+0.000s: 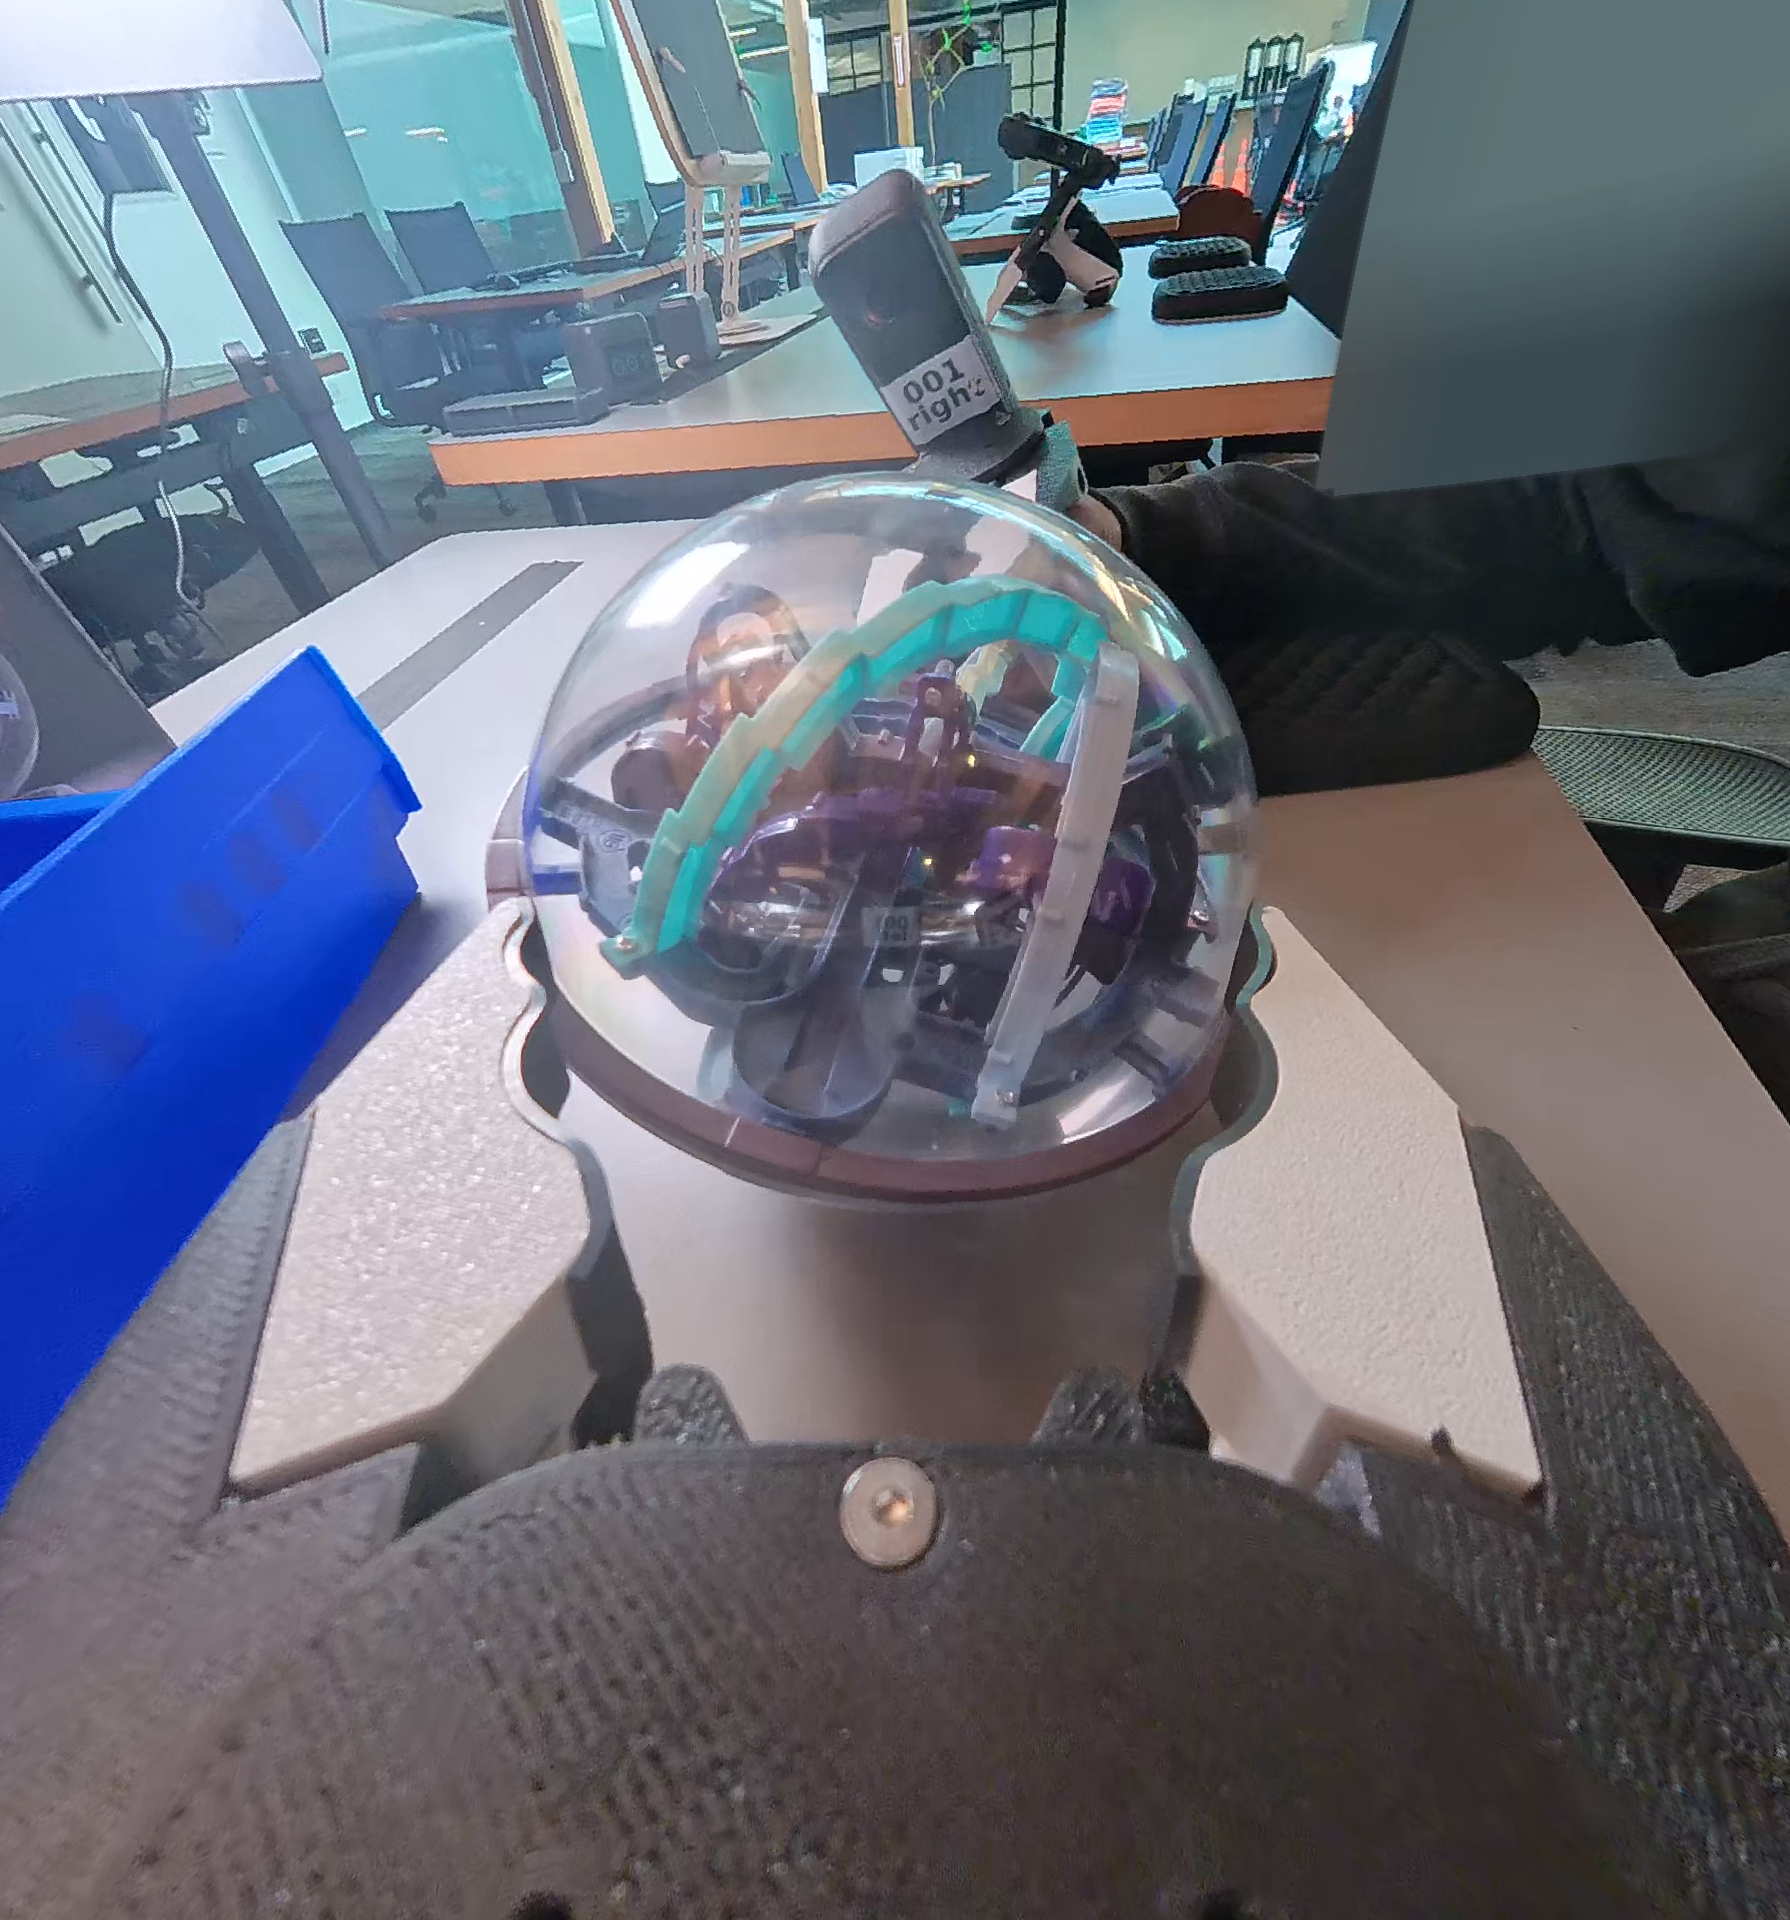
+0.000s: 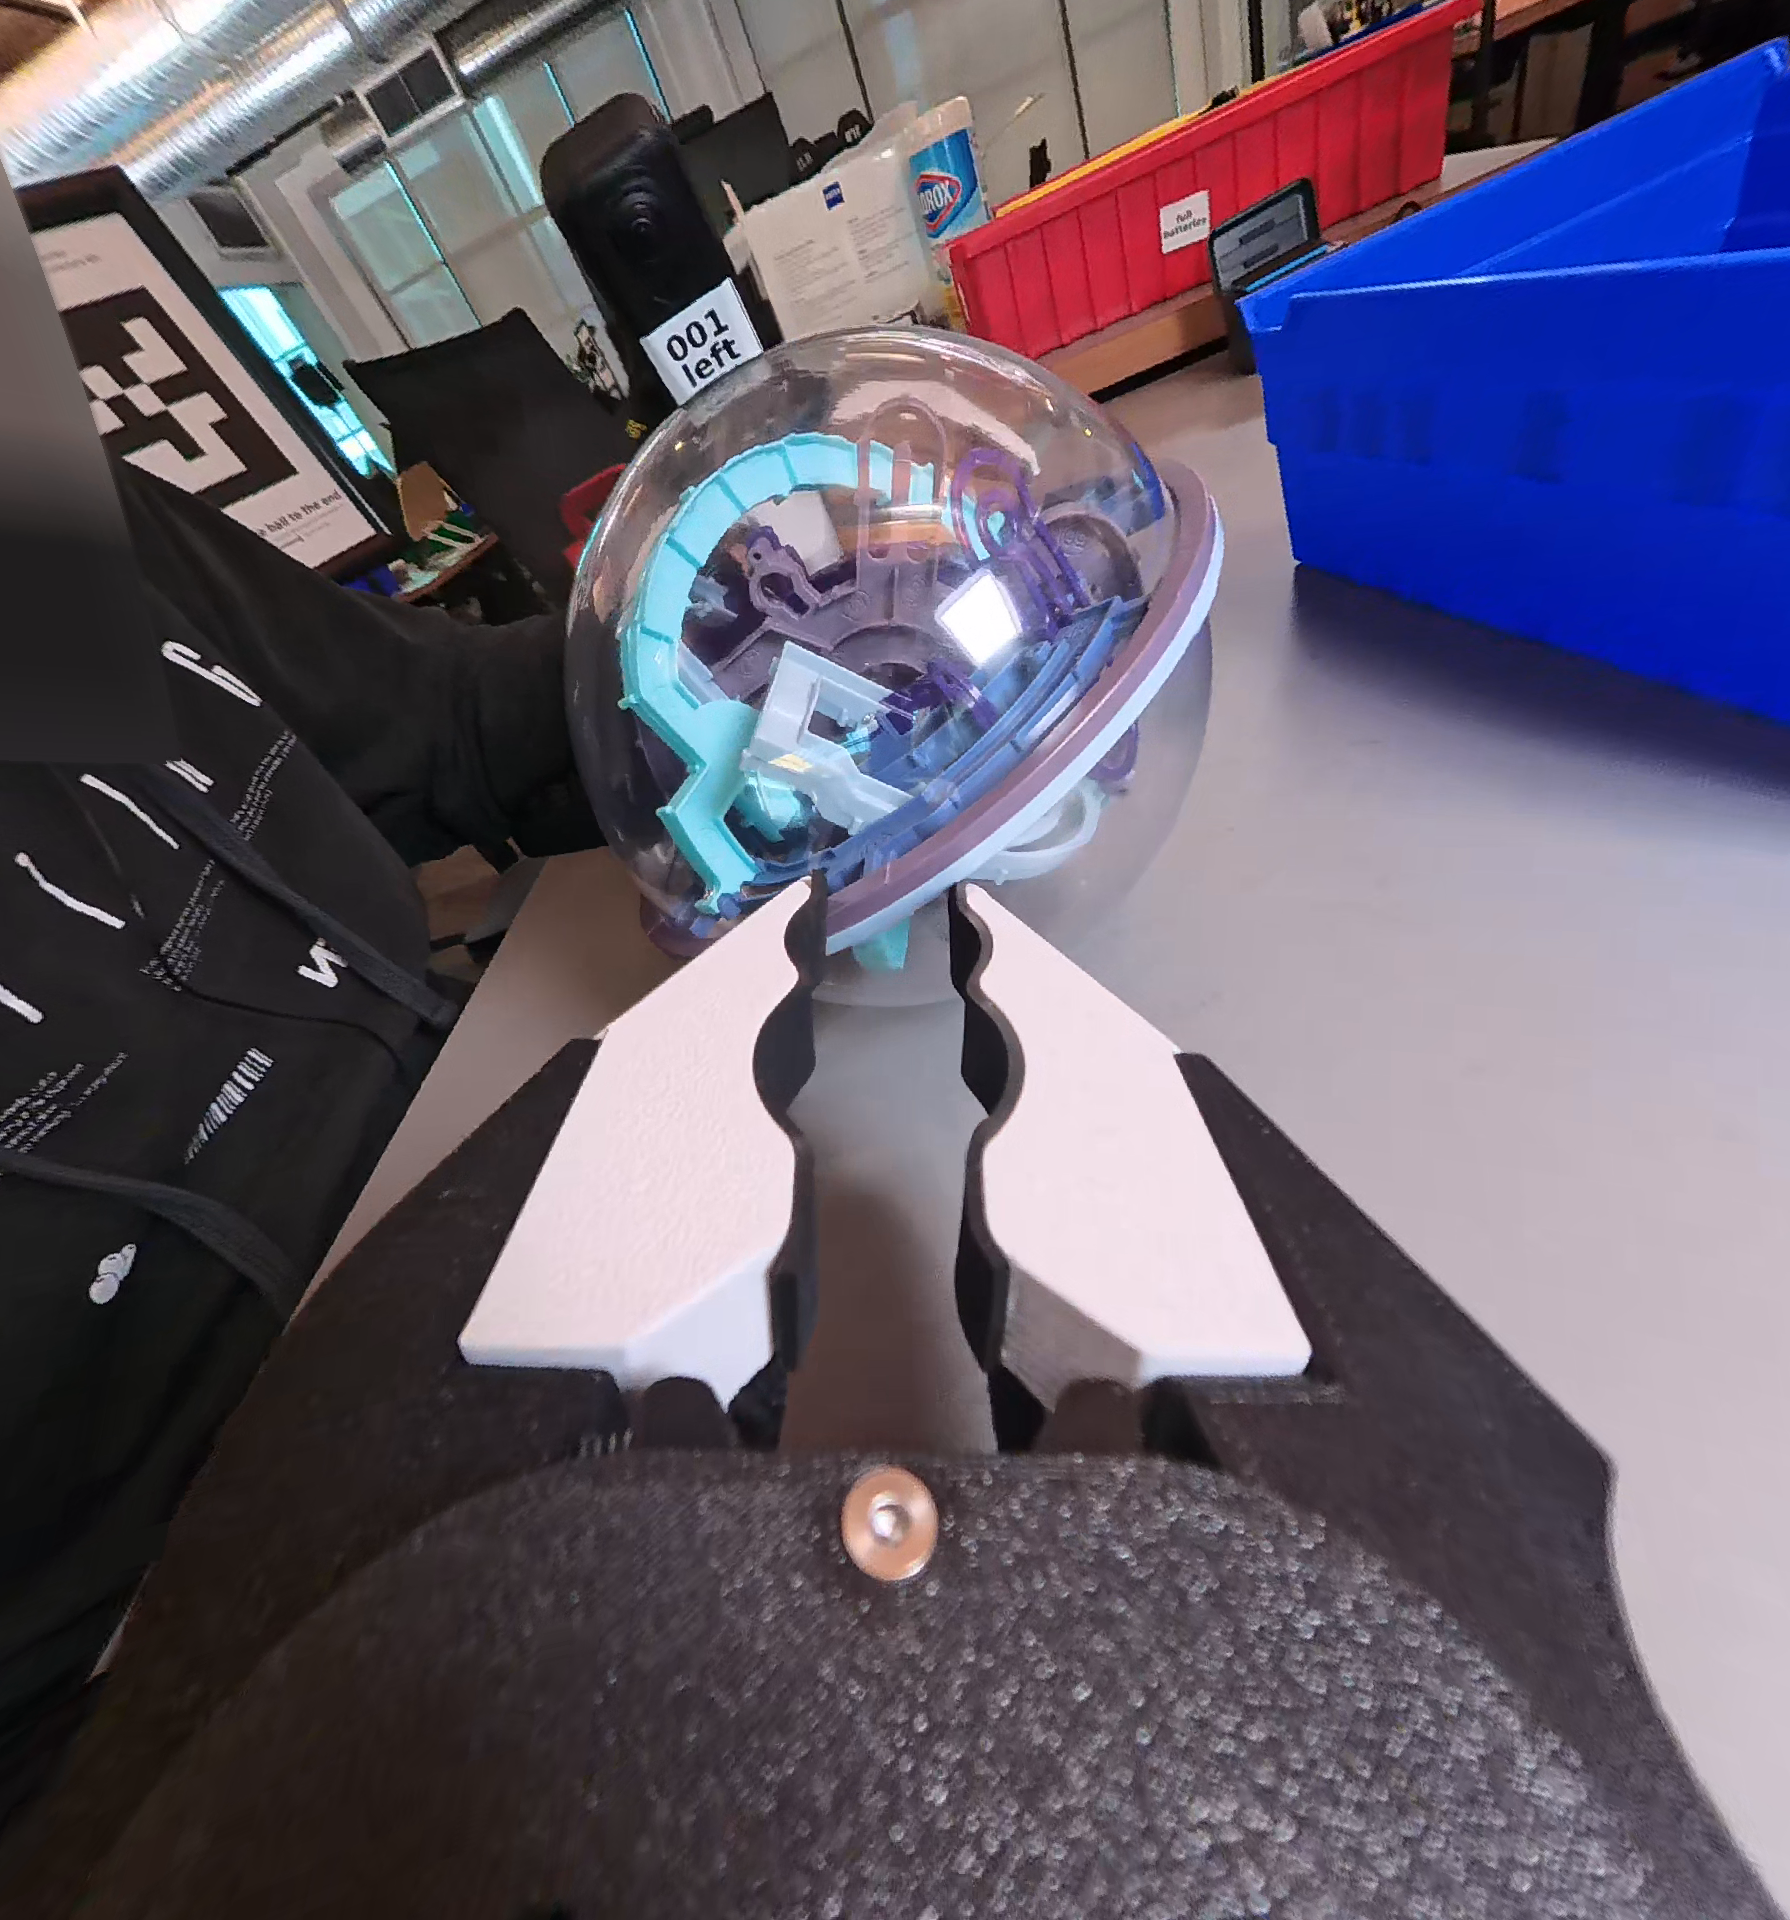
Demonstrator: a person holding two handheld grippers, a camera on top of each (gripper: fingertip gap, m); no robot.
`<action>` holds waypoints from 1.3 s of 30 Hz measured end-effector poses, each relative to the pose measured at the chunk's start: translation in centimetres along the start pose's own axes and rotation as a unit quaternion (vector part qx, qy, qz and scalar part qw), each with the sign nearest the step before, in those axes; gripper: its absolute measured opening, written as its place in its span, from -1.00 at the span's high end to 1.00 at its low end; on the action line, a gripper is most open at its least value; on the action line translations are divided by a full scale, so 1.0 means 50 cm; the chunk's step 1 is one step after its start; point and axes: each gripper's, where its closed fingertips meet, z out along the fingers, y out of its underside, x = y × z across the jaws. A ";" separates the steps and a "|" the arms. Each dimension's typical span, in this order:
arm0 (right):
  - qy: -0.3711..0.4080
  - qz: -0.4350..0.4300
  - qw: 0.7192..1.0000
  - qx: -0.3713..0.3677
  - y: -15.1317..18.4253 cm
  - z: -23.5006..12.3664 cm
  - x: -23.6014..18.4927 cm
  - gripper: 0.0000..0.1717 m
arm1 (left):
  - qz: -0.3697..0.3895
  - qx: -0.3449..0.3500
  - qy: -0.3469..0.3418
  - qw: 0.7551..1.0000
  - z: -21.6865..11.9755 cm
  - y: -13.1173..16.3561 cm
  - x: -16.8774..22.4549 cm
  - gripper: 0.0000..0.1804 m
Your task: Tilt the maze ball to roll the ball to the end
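Left wrist view: the left hand-held gripper is spread wide, its pale fingers flanking the clear maze ball, apparently cradling it just above the grey worktop. A blue bin stands beside it.

Right wrist view: the right hand-held gripper is nearly closed on the ball's equator rim. Tilting slowly seems wise. Office desks lie behind.

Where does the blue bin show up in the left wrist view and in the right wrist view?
Left wrist view: the blue bin fills the left edge, left of the maze ball.
Right wrist view: the blue bin sits at the upper right, right of the maze ball.
Shared landmark: the clear maze ball with its teal track.
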 end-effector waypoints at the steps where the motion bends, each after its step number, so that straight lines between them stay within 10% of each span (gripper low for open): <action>1: -0.003 0.004 1.000 0.001 0.000 0.000 0.000 0.77 | 0.000 0.000 0.001 1.000 0.000 0.000 0.000 -0.40; 39: 0.000 0.061 0.998 0.033 -0.013 -0.017 0.025 0.89 | -0.020 -0.003 0.028 0.999 -0.008 0.010 0.006 -0.28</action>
